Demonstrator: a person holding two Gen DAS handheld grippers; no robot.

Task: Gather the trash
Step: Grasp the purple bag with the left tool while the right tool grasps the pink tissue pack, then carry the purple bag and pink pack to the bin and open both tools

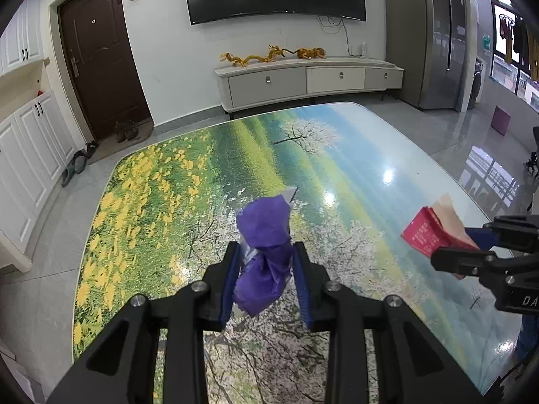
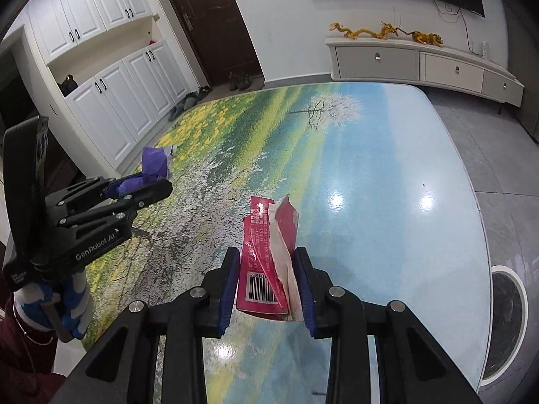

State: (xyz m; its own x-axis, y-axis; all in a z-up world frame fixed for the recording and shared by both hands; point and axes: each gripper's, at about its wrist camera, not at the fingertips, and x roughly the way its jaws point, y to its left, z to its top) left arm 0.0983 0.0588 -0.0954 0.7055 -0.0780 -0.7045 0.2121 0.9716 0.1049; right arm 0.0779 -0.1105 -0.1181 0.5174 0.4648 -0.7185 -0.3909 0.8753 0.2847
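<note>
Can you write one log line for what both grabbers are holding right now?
left gripper: shut on purple wrapper | right gripper: shut on red packet | both held above table | bin: beside table

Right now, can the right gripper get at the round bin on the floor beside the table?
Probably yes: the bin lies just right of the right gripper, past the table edge, nothing between. Its jaws already hold the red wrapper.

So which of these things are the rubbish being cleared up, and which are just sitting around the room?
Part of the job:
- purple wrapper, clamped in the left gripper
- red packet, clamped in the right gripper
- round bin on the floor beside the table, probably

Just lying about:
- table
- shoes by the door
- yellow dragon figures on the TV cabinet
</note>
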